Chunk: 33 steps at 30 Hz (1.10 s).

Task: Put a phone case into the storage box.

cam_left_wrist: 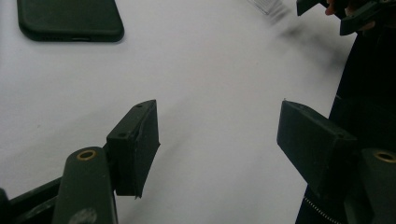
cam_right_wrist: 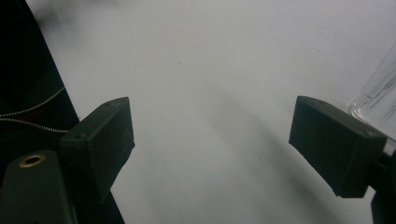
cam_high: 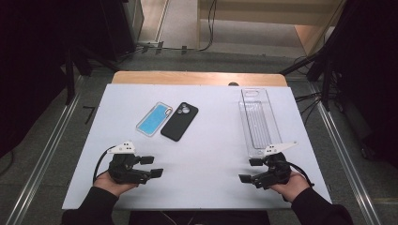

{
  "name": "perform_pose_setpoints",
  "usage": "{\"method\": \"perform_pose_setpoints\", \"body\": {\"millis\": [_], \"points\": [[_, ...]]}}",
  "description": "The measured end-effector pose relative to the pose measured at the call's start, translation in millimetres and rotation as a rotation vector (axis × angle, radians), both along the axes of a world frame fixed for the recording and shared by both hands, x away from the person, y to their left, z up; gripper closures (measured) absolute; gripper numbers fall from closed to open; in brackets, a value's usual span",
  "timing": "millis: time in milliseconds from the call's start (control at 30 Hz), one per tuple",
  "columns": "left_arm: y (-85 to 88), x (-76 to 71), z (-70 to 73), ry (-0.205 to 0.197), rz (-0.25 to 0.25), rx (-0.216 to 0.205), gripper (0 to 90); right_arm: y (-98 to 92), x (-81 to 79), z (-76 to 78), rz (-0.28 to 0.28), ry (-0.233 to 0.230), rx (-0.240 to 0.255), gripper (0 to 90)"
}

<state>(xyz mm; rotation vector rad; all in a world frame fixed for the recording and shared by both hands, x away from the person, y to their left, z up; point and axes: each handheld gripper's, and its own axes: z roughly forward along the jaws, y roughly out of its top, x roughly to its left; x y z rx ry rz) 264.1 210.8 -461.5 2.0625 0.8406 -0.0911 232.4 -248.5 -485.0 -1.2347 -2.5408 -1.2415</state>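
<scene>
Both grippers, left and right, rested gaping and empty, short of the matte black phone case; next, likely reach it.

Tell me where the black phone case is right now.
In the high view, the black phone case lies left of the table's middle, right beside the blue phone case and up the table from the left gripper.

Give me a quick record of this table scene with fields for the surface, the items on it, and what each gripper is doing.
surface: white table
items: black phone case beside blue phone case; clear plastic tray at right
left gripper: open, nothing held, near edge
right gripper: open, nothing held, just below tray
touching: neither gripper touches any item
</scene>
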Motion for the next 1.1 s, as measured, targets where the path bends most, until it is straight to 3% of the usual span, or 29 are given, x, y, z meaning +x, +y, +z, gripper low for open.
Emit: {"method": "perform_pose_setpoints", "body": {"millis": [500,1100], "points": [[0.8,1.8,1.0,0.003,-0.002,0.01,30.0,-3.8,0.7,1.2,-0.014,-0.017,-0.024,12.1],[-0.1,2.8,1.7,0.021,0.005,0.037,30.1,-4.6,1.4,1.0,-0.023,-0.007,-0.034,12.1]]}}
